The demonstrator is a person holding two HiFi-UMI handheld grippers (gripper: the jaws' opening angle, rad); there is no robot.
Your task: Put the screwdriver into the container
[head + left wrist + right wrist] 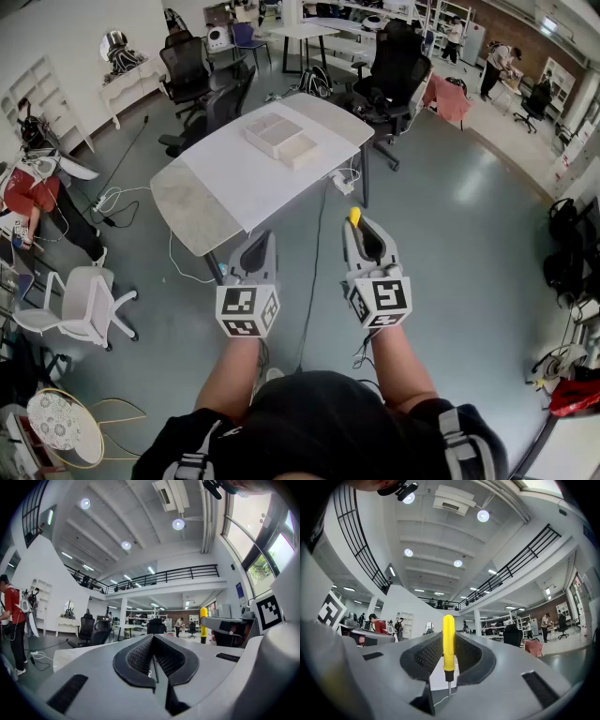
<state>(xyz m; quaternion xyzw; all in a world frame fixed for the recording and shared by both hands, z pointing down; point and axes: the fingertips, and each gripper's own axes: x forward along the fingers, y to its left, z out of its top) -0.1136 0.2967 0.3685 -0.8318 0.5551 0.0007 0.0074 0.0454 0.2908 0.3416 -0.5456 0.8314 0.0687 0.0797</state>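
**Screwdriver gripped, container yet to be reached**

Closest to you, your two grippers were side by side over the grey floor [450, 225], short of the table. Your right gripper [361, 232] was pinching the yellow-handled screwdriver [448, 639]. The handle stood up beyond the jaws and the thin metal shaft ran back between them. That hold likely suited a carry, leaving the handle free to go in first. Your left gripper [154, 658] had its jaws pressed together on nothing. It was probably idle because the job needs only one hand.

Ahead stood the white-topped table [225, 187]. On its far part sat the shallow white container [281, 139], open at the top and well apart from the tool. Black office chairs [192, 66] ringed the table's far side.

By the look of it, you were at the carrying stage. The next move called for closing in on the table and lowering the tool over the container before letting go. With so narrow a pinch on a round handle, the screwdriver could swivel or slip on the way.
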